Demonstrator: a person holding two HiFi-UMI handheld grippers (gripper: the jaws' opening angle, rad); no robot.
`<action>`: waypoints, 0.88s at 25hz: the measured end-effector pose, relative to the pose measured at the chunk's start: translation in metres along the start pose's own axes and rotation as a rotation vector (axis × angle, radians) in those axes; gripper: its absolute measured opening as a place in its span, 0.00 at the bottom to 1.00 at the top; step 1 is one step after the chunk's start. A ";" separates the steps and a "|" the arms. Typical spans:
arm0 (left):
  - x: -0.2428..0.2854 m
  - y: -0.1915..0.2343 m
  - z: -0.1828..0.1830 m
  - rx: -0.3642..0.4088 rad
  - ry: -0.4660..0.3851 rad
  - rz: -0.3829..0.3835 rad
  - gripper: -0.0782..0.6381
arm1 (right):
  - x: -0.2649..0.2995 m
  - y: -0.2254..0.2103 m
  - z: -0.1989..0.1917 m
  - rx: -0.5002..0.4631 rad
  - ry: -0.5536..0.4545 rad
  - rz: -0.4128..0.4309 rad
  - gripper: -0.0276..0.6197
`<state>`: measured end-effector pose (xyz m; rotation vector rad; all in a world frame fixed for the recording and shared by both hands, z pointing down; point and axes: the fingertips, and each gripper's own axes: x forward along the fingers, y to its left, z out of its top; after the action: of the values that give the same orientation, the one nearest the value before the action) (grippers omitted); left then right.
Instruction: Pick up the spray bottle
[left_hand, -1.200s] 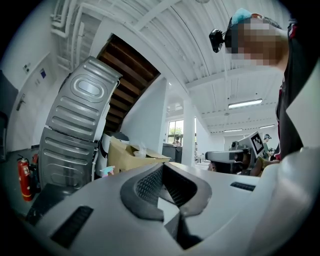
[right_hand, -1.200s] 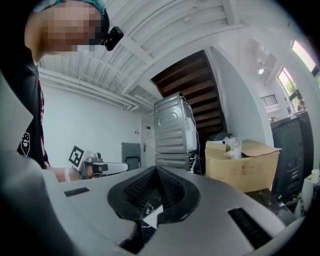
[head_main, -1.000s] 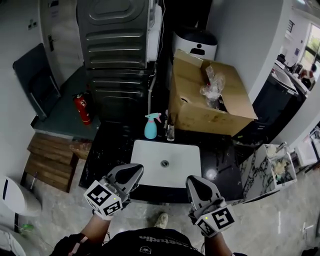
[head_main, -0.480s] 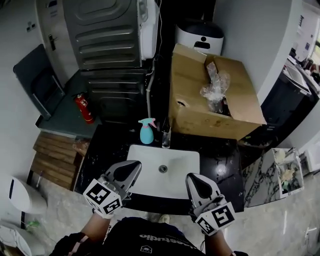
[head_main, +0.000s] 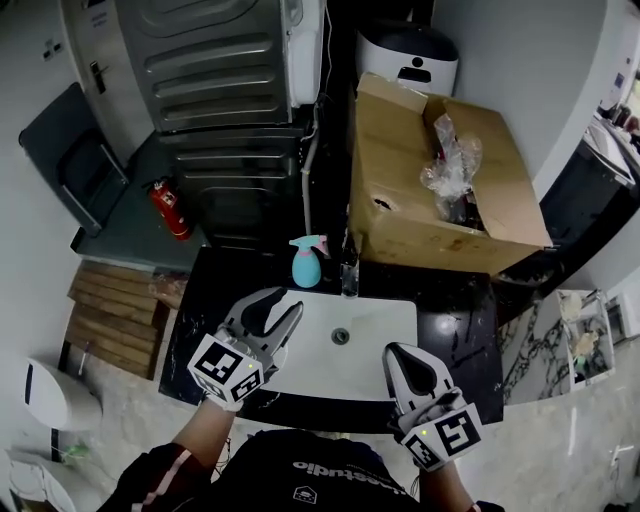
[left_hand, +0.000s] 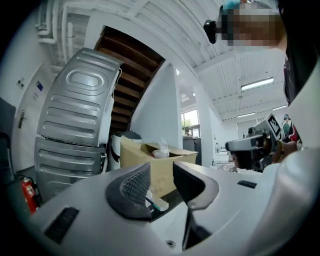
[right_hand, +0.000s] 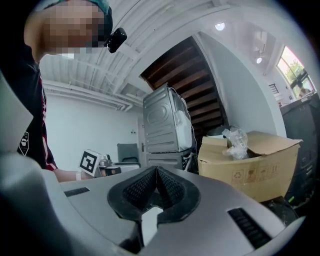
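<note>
The left gripper (head_main: 274, 314), jaws opening on nothing, has advanced over the sink (head_main: 380, 315) toward the spray bottle (head_main: 306, 263), which stands behind it beside the tap (head_main: 349, 280). The right gripper (head_main: 401, 360) trails, closed and empty. The reach seems under way, the bottle untouched.

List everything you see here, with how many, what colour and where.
spray bottle: one, blue, on the counter behind the sink
sink: one, white, set in the black counter
cardboard box: one, brown, open, behind the counter
fire extinguisher: one, red, left, beyond the counter
left tool: one, grey, over the sink's left edge, jaws opening, nothing between them
right tool: one, grey, over the sink's front right, jaws shut
</note>
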<state>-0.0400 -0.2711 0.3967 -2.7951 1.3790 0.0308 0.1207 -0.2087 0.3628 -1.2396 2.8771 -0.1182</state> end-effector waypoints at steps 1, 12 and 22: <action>0.007 0.008 -0.006 0.016 0.007 0.002 0.31 | 0.003 0.000 -0.001 0.001 0.006 -0.010 0.10; 0.095 0.096 -0.079 0.110 0.038 -0.009 0.53 | 0.014 -0.008 -0.019 0.002 0.102 -0.116 0.10; 0.146 0.136 -0.123 0.128 0.101 -0.257 0.56 | 0.018 -0.013 -0.038 0.032 0.155 -0.178 0.10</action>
<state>-0.0588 -0.4733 0.5142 -2.8742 0.9867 -0.1987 0.1159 -0.2281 0.4021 -1.5442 2.8711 -0.2725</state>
